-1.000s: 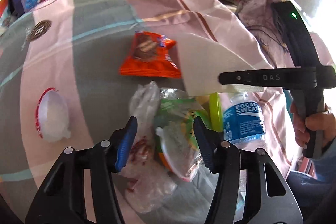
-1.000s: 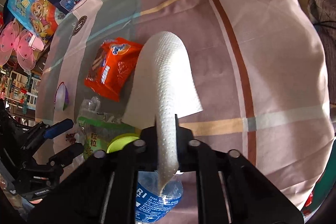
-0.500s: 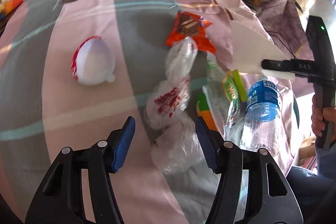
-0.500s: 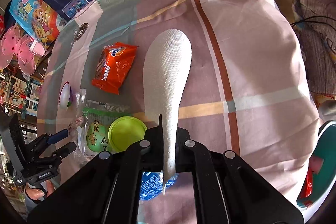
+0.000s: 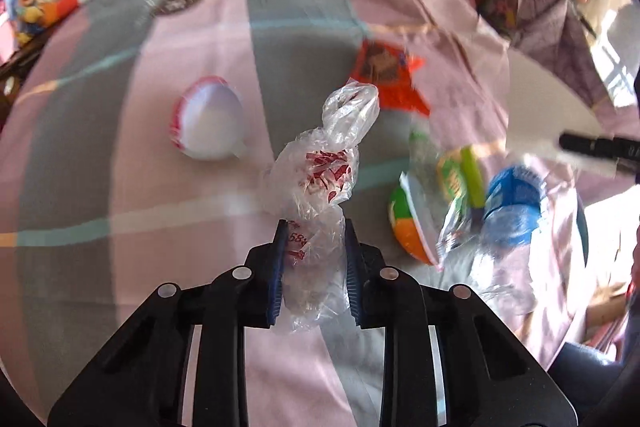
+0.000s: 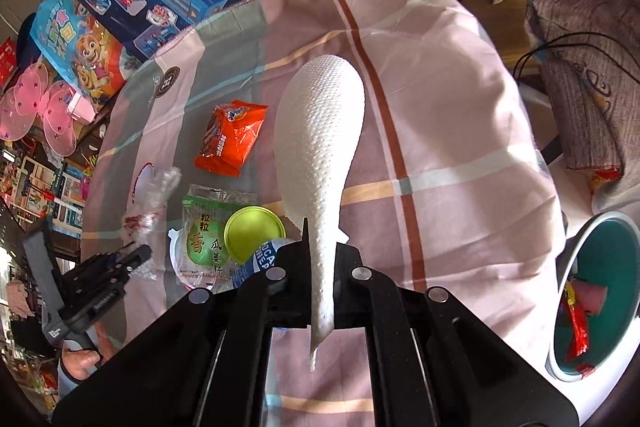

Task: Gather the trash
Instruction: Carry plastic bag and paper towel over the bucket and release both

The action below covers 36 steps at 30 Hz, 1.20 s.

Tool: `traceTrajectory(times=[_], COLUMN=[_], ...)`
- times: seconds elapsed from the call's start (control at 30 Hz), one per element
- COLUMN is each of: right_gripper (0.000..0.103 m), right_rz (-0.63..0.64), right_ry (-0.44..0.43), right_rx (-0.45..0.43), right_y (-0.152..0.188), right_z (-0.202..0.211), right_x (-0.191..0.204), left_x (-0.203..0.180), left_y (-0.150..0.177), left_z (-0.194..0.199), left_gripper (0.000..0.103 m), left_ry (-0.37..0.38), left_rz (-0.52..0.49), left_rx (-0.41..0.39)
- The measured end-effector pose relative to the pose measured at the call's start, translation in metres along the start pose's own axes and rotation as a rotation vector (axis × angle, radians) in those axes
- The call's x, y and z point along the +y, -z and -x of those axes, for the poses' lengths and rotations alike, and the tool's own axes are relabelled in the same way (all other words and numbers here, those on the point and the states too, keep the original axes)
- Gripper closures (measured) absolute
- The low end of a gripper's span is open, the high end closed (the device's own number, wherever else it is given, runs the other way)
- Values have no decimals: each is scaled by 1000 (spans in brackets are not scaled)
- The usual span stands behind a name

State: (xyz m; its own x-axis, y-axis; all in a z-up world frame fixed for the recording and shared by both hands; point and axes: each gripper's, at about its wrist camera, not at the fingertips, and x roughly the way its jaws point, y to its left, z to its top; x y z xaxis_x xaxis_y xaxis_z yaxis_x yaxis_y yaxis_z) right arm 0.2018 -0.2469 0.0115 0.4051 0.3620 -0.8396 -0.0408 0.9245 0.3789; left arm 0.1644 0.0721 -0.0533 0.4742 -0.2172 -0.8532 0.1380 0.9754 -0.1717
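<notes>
My left gripper (image 5: 315, 227) is closing its blue pads (image 5: 280, 259) on the lower end of a crumpled clear plastic bag (image 5: 324, 171) with red print. The bag fills the gap and touches both pads. From the right wrist view, the same bag (image 6: 154, 195) stands above the left gripper (image 6: 132, 259), held by a hand at the lower left. My right gripper (image 6: 322, 247) is shut on a white embossed paper towel (image 6: 320, 131), which hangs forward above the pink checked cloth (image 6: 460, 107).
On the cloth lie an orange snack wrapper (image 6: 230, 137), a red-and-white cup (image 5: 208, 119), a green seed packet (image 6: 204, 239), a yellow-green lid (image 6: 254, 229) and a blue-labelled bottle (image 5: 516, 203). A white bin (image 6: 600, 217) holding wrappers stands off the right edge. Toy boxes crowd the far side.
The left gripper slid left from the green packet to the clear bag and narrowed its jaws onto it. The right gripper rose with the paper towel, and the bin came into view.
</notes>
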Motion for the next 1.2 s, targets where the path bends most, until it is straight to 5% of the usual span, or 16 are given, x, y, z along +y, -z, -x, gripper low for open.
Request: traceTrajectory(times=[0.23, 0.6, 0.9, 1.2], right_gripper=[99, 99, 99, 99], right_rz=[-47, -185, -306, -447], right_ry=[-1, 59, 123, 169], right_rx=[-36, -116, -177, -203], right_y=[14, 53, 93, 142], right_z=[27, 84, 128, 148], right_x=[-28, -105, -175, -248], left_x=[-33, -166, -284, -375], left_y=[-18, -46, -39, -14], left_z=[38, 32, 11, -23], left_gripper=[77, 77, 77, 76], left_ry=[29, 220, 341, 373], left_rz=[-69, -261, -432, -555], left_rx=[-63, -63, -7, 91])
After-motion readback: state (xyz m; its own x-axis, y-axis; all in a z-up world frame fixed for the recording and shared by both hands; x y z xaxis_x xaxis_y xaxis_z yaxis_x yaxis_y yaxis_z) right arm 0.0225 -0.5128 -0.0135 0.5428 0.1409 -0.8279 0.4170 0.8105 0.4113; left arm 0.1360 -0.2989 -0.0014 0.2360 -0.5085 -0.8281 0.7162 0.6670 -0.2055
